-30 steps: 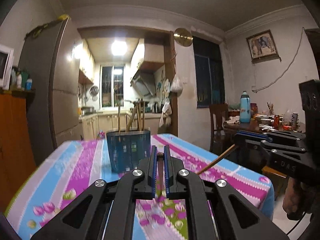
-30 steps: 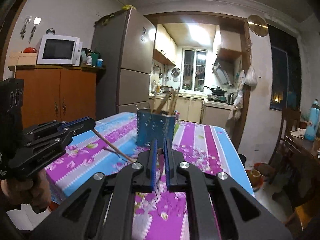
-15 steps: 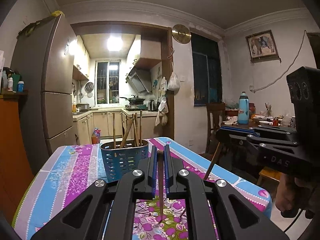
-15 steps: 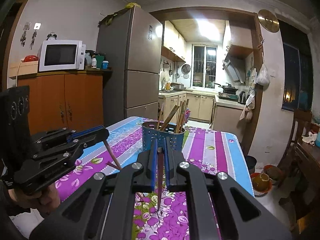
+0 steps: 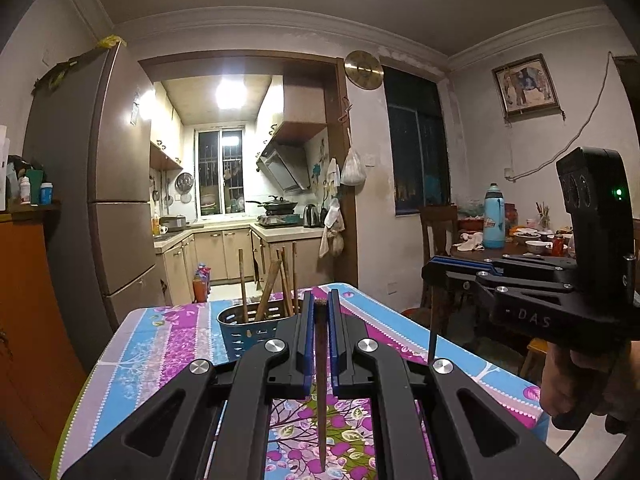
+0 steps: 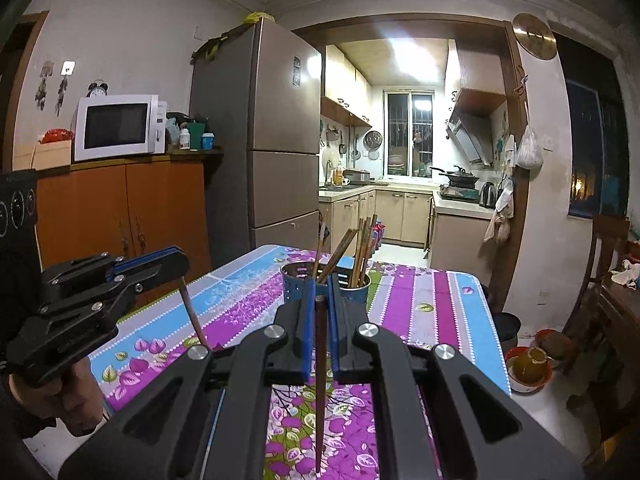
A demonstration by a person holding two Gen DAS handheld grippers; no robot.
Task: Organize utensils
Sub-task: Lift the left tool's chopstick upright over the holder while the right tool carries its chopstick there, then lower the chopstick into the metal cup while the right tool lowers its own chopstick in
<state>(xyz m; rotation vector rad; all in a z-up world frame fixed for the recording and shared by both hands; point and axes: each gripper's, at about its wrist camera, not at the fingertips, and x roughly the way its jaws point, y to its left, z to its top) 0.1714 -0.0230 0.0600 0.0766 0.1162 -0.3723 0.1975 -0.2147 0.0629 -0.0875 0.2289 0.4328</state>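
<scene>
My left gripper (image 5: 321, 300) is shut on the top end of a dark wooden chopstick (image 5: 321, 384) that hangs straight down over the floral tablecloth (image 5: 160, 352). Just beyond it stands a blue perforated holder (image 5: 240, 334) with several chopsticks upright inside. My right gripper (image 6: 321, 292) is likewise shut on a second chopstick (image 6: 320, 392), which hangs down in front of the holder (image 6: 294, 288). Each gripper also appears in the other's view: the right gripper (image 5: 430, 270) with its chopstick (image 5: 430, 346), and the left gripper (image 6: 180, 264) with its chopstick (image 6: 194, 316).
A tall fridge (image 6: 256, 140) and an orange cabinet (image 6: 120, 208) with a microwave (image 6: 116, 126) stand to the left of the table. On the right are a wooden chair (image 5: 438, 232), a cluttered dining table with a blue bottle (image 5: 493, 218), and bowls (image 6: 528, 364) on the floor.
Both grippers have risen above the table. Their chopsticks have swung from slanting to hanging nearly straight down, and the holder now sits lower in both views.
</scene>
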